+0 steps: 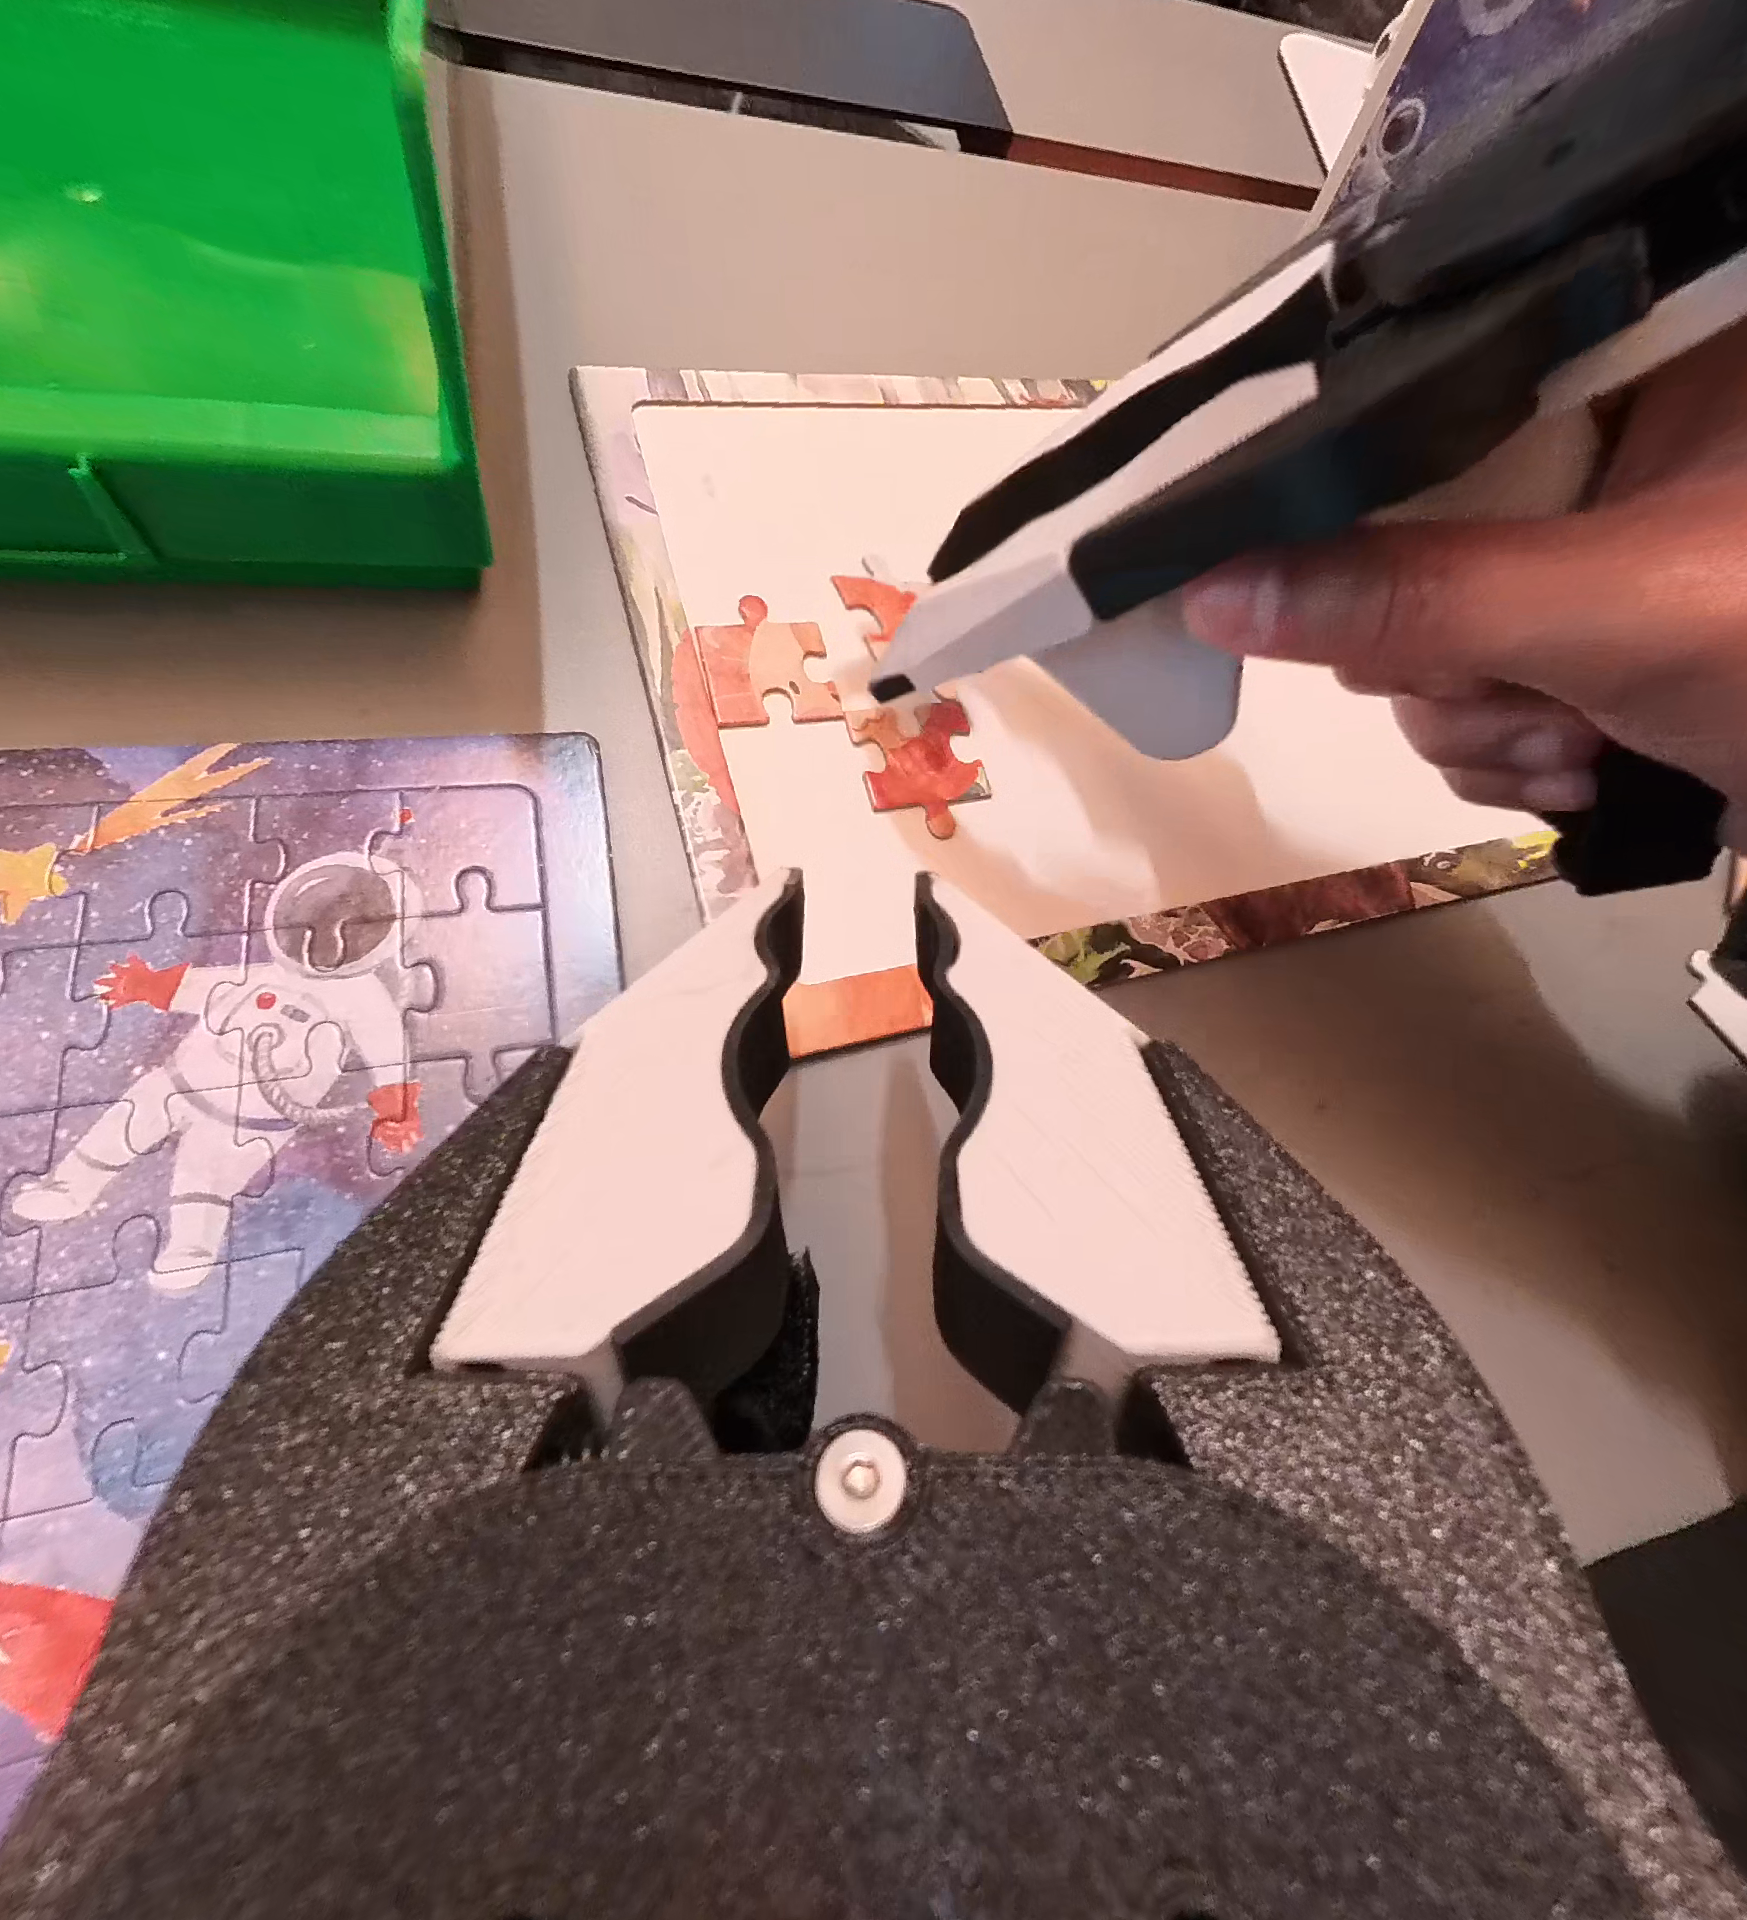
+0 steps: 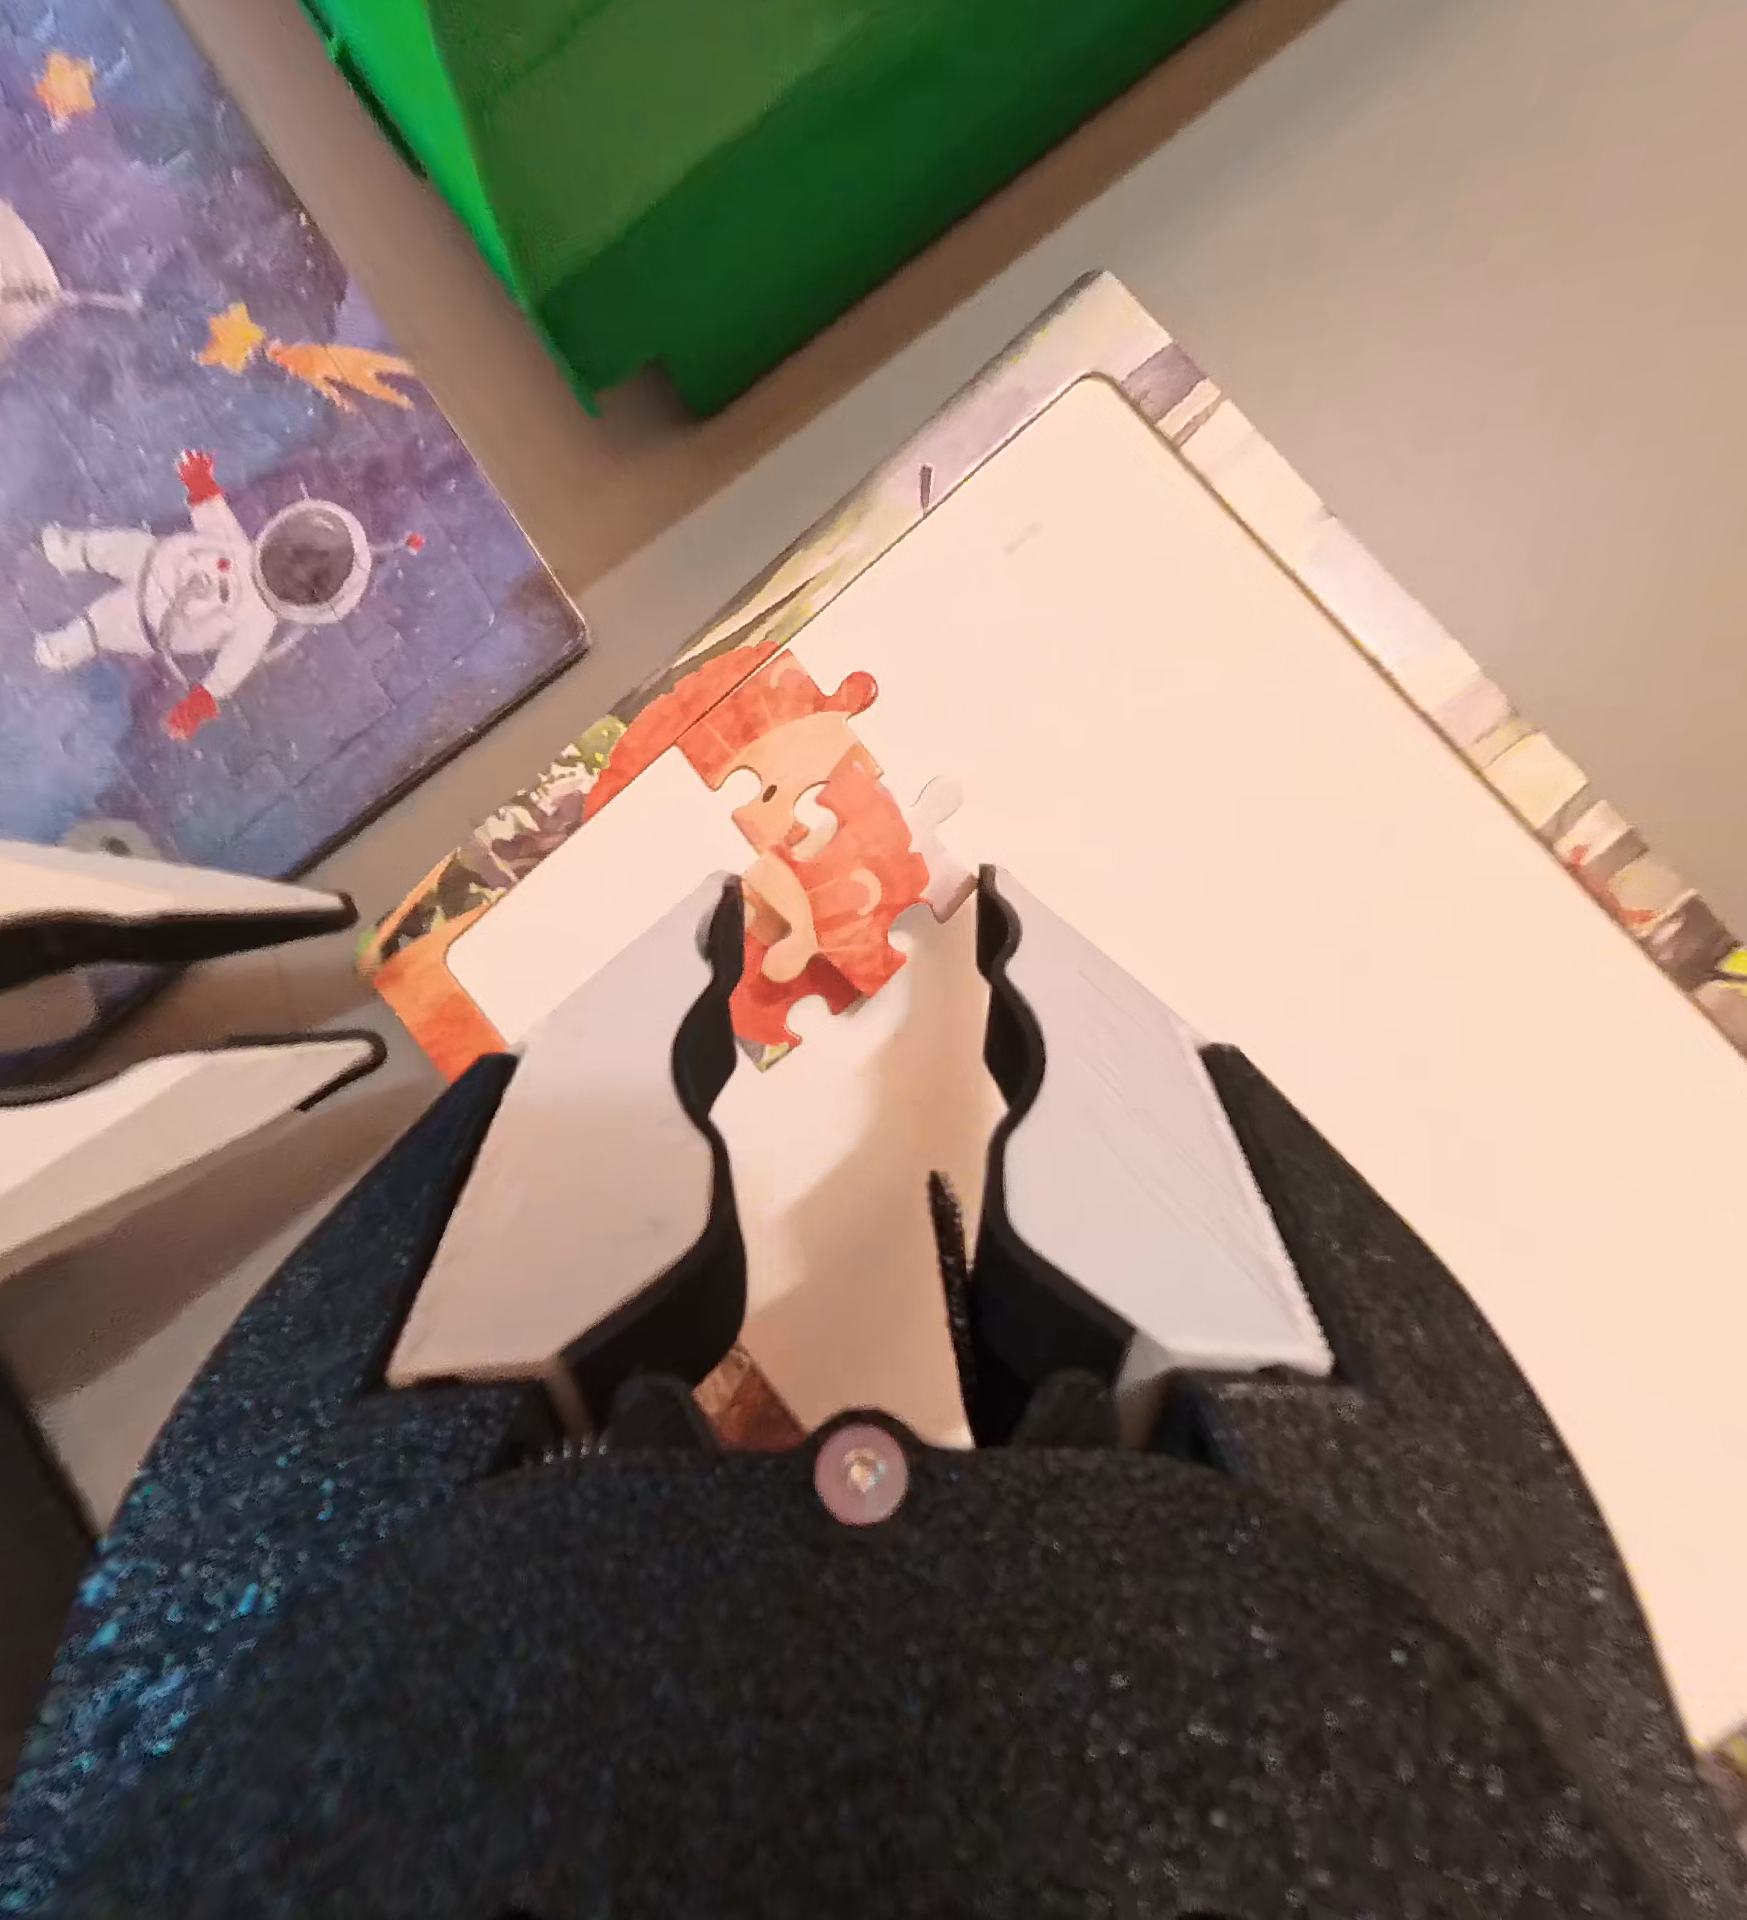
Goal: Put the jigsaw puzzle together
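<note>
Three orange puzzle pieces (image 1: 853, 691) lie joined in the white puzzle tray (image 1: 1212, 790) on the counter (image 1: 952, 291) beyond my parted, empty left tongs (image 1: 858, 883), while my right view shows my right tongs (image 2: 858, 883) spread wide, empty, around those pieces (image 2: 827, 831).

The puzzle tray (image 1: 1316, 748) lies flat on the table (image 1: 848, 270). Three joined puzzle pieces (image 2: 817, 862) lie inside it, against its edge nearest the finished astronaut puzzle (image 1: 225, 987), which lies on the table just left of the tray. A bin (image 1: 173, 312) stands behind the astronaut puzzle, left of the tray's far corner.
</note>
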Demonstrator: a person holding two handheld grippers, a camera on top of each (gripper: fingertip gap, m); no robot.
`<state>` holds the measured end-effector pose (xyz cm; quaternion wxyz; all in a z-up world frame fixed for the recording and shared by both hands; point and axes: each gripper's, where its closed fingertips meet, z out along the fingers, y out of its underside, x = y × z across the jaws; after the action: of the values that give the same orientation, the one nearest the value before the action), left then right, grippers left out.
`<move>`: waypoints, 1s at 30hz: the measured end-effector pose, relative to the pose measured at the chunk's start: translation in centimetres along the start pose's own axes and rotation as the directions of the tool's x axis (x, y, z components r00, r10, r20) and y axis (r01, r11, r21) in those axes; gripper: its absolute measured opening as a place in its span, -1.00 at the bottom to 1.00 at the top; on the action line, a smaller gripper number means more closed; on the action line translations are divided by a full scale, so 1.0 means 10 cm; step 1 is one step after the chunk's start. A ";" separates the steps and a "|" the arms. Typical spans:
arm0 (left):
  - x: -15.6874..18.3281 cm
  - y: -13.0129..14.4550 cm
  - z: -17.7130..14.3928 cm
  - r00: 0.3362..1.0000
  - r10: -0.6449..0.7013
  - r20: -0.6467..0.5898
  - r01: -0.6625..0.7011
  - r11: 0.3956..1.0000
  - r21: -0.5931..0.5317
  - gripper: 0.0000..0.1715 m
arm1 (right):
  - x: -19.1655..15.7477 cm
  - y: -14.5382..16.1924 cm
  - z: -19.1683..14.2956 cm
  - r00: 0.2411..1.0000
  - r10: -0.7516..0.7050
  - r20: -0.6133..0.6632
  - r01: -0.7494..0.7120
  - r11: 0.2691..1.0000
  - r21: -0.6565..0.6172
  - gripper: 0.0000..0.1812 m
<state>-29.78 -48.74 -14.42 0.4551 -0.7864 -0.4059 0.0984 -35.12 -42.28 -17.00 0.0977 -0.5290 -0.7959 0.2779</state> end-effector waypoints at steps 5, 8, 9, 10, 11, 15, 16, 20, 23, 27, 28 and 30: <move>0.04 0.01 0.01 1.000 0.023 0.004 -0.023 1.000 -0.004 -0.76 | 0.02 0.03 0.09 0.993 0.106 0.047 -0.105 0.994 -0.014 -0.50; 0.03 0.02 0.01 1.000 0.023 0.008 -0.023 1.000 -0.005 -0.76 | 0.05 0.00 0.06 0.989 0.134 0.063 -0.135 0.991 0.000 -0.44; 0.02 0.01 0.00 1.000 0.023 0.010 -0.023 1.000 -0.004 -0.76 | 0.04 -0.01 0.03 0.987 0.141 0.080 -0.143 0.990 0.012 -0.44; 0.01 0.01 0.00 1.000 0.023 0.013 -0.023 1.000 -0.004 -0.76 | 0.01 -0.04 0.01 0.980 0.160 0.117 -0.164 0.986 0.023 -0.42; 0.00 0.01 0.00 1.000 0.023 0.014 -0.023 1.000 -0.004 -0.76 | 0.00 -0.05 -0.02 0.971 0.187 0.148 -0.193 0.981 0.026 -0.43; -0.02 0.02 0.00 0.999 0.032 0.024 -0.031 0.999 -0.011 -0.76 | -0.04 -0.13 -0.13 0.971 0.101 0.216 -0.123 0.989 0.087 -0.64; -0.02 0.03 0.01 0.999 0.036 0.024 -0.036 0.999 -0.015 -0.76 | -0.04 -0.12 -0.14 0.979 0.045 0.198 -0.065 0.993 0.097 -0.74; -0.01 0.08 0.05 0.997 0.068 0.038 -0.067 0.997 -0.033 -0.80 | 0.12 -0.07 -0.08 0.986 -0.165 0.001 0.164 0.982 0.089 -1.00; 0.03 0.12 0.07 0.993 0.111 0.044 -0.109 0.993 -0.051 -0.85 | 0.05 -0.09 -0.08 0.987 -0.158 0.037 0.153 0.982 0.109 -1.00; 0.06 0.18 0.11 0.987 0.152 0.049 -0.148 0.986 -0.077 -0.90 | 0.02 -0.03 -0.03 0.974 -0.225 0.026 0.222 0.971 0.085 -1.00; 0.07 0.19 0.12 0.986 0.159 0.047 -0.154 0.985 -0.082 -0.92 | 0.03 -0.02 -0.01 0.971 -0.238 0.013 0.236 0.969 0.075 -1.00; 0.09 0.22 0.13 0.985 0.168 0.042 -0.163 0.982 -0.095 -0.94 | -0.01 0.00 0.01 0.971 -0.237 0.029 0.235 0.970 0.069 -1.00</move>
<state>-28.66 -47.79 -16.76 0.3987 -0.8347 -0.3544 0.1369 -35.12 -42.38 -17.09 0.1325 -0.4218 -0.8454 0.2997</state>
